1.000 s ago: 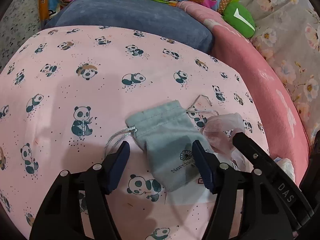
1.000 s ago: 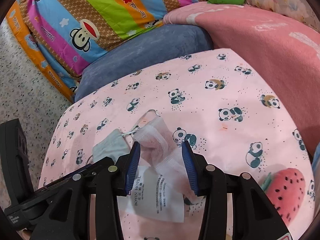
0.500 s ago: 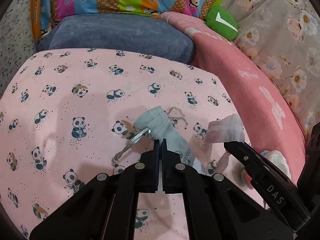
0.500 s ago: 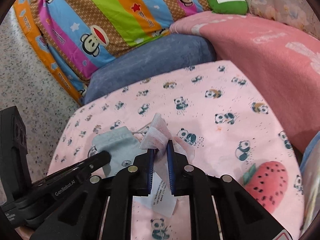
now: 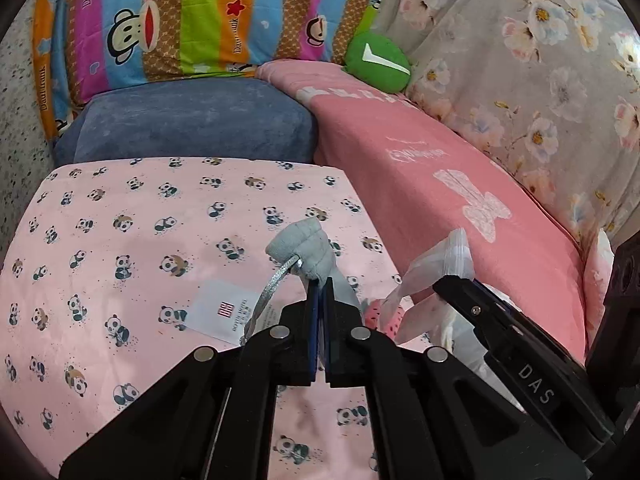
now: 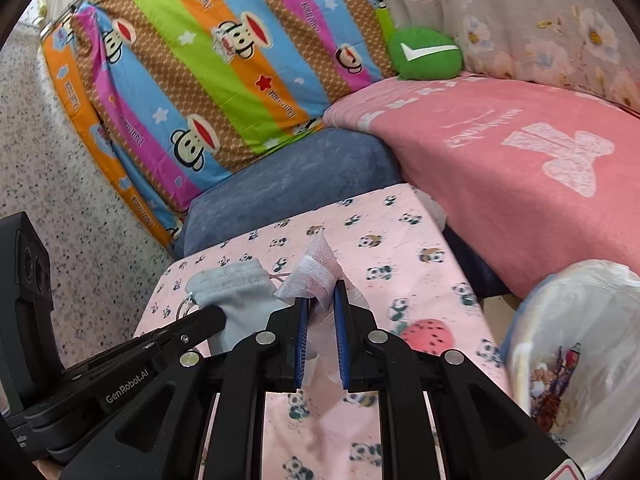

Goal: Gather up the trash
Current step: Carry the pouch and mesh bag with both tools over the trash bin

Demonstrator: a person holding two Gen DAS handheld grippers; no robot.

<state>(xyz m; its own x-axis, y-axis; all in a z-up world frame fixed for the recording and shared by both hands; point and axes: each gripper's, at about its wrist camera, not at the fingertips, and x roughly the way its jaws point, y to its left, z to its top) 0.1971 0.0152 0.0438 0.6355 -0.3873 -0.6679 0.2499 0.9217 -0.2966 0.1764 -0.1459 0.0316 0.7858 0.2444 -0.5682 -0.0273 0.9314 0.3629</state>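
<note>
We are holding both items off the panda sheet (image 5: 120, 248): left gripper (image 5: 319, 292) jaws clamped on the grey pouch (image 5: 304, 252), right gripper (image 6: 321, 312) jaws pinching the mesh bag (image 6: 316, 274). Both are looking light, soft, floppy; mid-body grips suit. Lined bin (image 6: 572, 336) sitting at 3 o'clock.

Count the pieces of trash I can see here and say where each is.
3: a grey pouch in the left gripper, a clear plastic bag in the right gripper, a white tag on the panda sheet. More may be hidden.
</note>
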